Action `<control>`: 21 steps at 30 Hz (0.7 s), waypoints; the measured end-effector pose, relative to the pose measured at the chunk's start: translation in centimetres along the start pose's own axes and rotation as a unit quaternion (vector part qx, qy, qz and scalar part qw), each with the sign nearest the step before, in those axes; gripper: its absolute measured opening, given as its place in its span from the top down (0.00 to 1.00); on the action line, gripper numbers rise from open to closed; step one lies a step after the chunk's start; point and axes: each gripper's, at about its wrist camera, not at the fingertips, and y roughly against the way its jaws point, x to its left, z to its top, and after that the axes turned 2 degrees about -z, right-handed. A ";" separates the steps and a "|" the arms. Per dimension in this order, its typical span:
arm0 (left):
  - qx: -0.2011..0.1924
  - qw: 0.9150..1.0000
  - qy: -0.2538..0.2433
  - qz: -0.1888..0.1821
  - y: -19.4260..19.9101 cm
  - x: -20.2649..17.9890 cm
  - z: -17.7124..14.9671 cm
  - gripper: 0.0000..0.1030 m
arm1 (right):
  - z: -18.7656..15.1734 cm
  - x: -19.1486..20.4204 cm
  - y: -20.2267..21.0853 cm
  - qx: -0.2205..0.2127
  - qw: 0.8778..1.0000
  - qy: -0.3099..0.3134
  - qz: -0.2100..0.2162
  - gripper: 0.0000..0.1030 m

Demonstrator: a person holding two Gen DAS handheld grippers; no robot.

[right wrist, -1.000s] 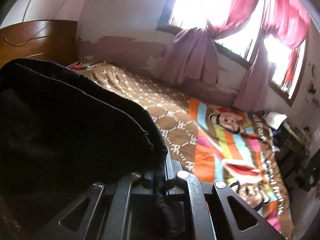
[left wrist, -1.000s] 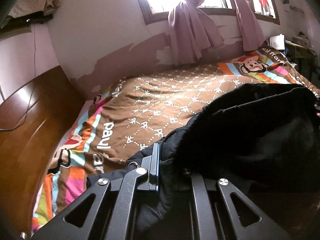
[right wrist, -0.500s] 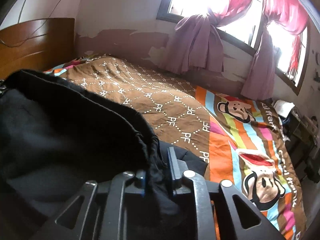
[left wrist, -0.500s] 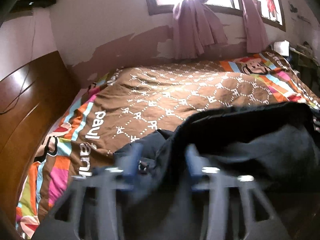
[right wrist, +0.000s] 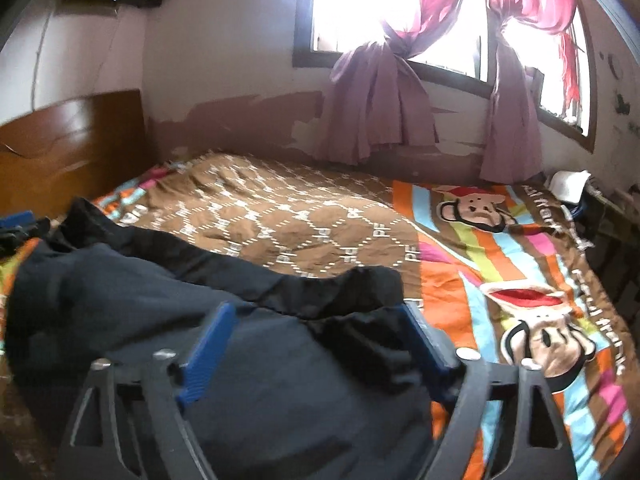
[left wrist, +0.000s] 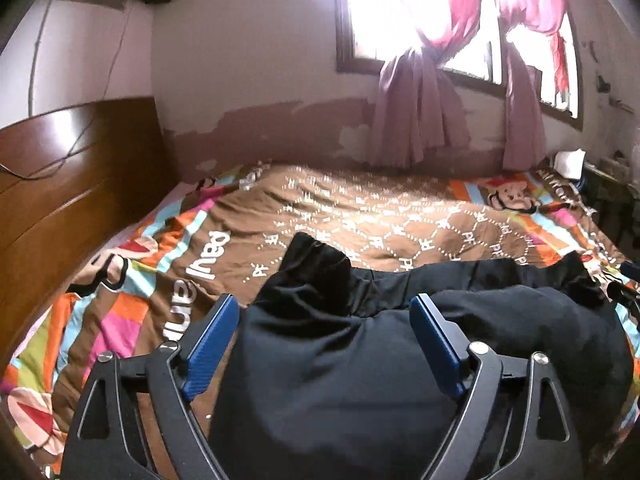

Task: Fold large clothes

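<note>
The left gripper [left wrist: 324, 312] is hovering with its jaws spread wide, the blue pads [left wrist: 212, 336] standing apart on either side of the dark garment [left wrist: 360, 380] and gripping nothing. The right gripper [right wrist: 320, 320] is likewise standing spread, its blue pads [right wrist: 208, 344] flanking the same dark garment [right wrist: 200, 320] without pinching it; this view is slightly blurred.

The garment, black to dark navy, is lying bunched in a puffy heap along the near edge of the bed, on top of the bedspread [left wrist: 360, 216]. In the left wrist view a rumpled black flap is sticking up from the heap's far left side, and a thinner layer is trailing toward the right edge of the bed. In the right wrist view the garment is spreading from the near middle toward the left edge of the bed, with a black fold lying across its far side.

The bedspread [right wrist: 320, 216] is brown with a white lattice print, bordered by coloured stripes and cartoon monkey faces [right wrist: 476, 208]. A wooden headboard [left wrist: 72, 192] is standing at the left end of the bed. Knotted mauve curtains [left wrist: 416, 120] are hanging at the window [left wrist: 380, 12] behind the far edge of the bed, against a wall with peeling paint [left wrist: 280, 132].
</note>
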 end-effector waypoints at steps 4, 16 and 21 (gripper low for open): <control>-0.003 0.999 -0.033 -0.012 2.4 -0.1 -1.7 0.13 | -0.9 1.1 1.9 -0.007 0.999 0.004 0.046 0.08; 0.080 0.992 -0.069 -0.075 0.0 -3.8 -6.2 0.13 | -5.2 6.4 -0.9 0.083 0.986 0.028 0.141 0.02; 0.098 0.993 -0.029 -0.061 -2.5 -3.0 -6.1 0.12 | -4.1 7.1 -3.5 0.072 0.989 0.020 0.130 0.00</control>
